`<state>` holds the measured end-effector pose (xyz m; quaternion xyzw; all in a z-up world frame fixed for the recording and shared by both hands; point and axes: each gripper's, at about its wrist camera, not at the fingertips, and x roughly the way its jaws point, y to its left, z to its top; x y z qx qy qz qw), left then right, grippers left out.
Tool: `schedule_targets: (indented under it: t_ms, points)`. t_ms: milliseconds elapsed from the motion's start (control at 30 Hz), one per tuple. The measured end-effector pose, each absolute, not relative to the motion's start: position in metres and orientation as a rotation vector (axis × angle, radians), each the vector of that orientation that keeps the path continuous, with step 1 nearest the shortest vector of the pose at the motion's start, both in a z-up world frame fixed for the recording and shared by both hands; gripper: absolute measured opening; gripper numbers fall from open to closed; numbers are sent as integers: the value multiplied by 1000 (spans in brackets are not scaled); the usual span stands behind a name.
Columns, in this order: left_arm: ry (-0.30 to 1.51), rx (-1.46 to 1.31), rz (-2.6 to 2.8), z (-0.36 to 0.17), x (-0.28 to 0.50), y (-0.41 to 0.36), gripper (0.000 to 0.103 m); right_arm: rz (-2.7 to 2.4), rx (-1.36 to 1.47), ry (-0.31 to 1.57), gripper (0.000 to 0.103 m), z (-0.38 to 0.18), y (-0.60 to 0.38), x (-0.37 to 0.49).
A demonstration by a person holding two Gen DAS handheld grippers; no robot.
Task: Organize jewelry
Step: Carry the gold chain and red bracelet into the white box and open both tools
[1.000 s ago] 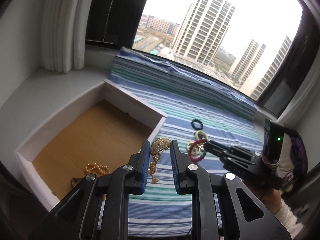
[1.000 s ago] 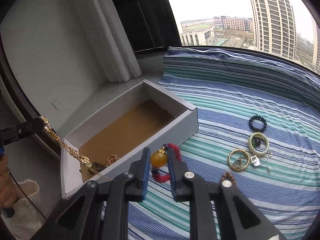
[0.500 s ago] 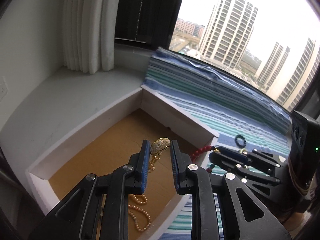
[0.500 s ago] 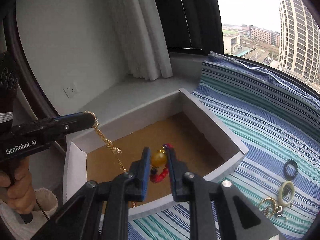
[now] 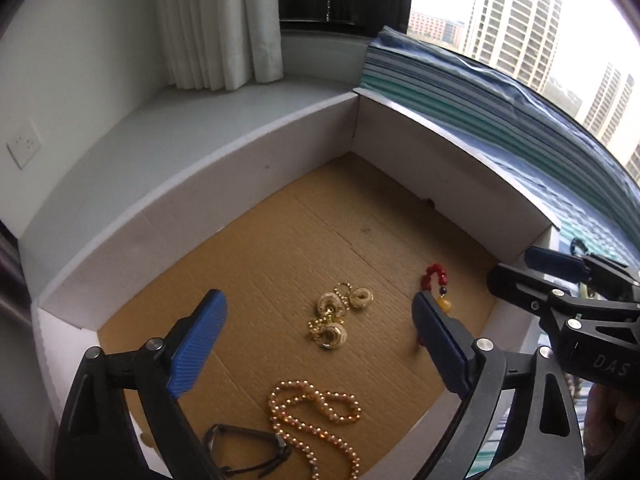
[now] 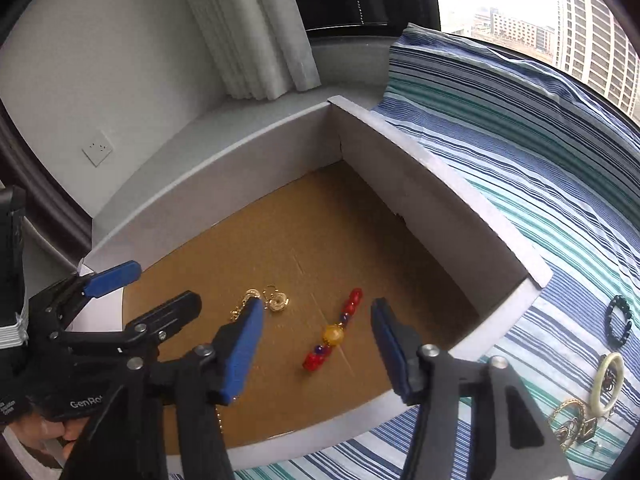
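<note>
A white box (image 5: 248, 192) with a brown cardboard floor holds the jewelry. A gold chain with round gold pieces (image 5: 334, 318) lies in its middle, also in the right wrist view (image 6: 266, 302). A red bead bracelet with an amber bead (image 6: 334, 334) lies beside it (image 5: 436, 280). A pearl necklace (image 5: 312, 412) and a dark wire piece (image 5: 244, 452) lie near the front. My left gripper (image 5: 316, 344) is open above the gold chain. My right gripper (image 6: 318, 344) is open above the red bracelet.
To the right of the box, a striped blue-green cloth (image 6: 540, 184) carries a black bead bracelet (image 6: 618, 320), a pale jade bangle (image 6: 608, 382) and gold pieces (image 6: 572, 424). A white curtain (image 5: 216, 20) and a wall socket (image 5: 24, 146) stand behind.
Both grippers moved over the box and opened. The gold chain dropped from the left gripper and the red bracelet from the right; both now lie on the box floor.
</note>
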<state>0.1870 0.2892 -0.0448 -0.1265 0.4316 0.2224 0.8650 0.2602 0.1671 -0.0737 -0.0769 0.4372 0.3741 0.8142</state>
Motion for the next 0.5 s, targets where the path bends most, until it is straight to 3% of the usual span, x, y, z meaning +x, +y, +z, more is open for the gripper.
schedule_targets:
  t_ms: [133, 500]
  points:
    - [848, -235, 519, -37, 180, 280, 101, 728, -177, 861, 80, -69, 150, 252]
    - [775, -97, 480, -12, 155, 212, 101, 589, -277, 685, 80, -45, 77, 189]
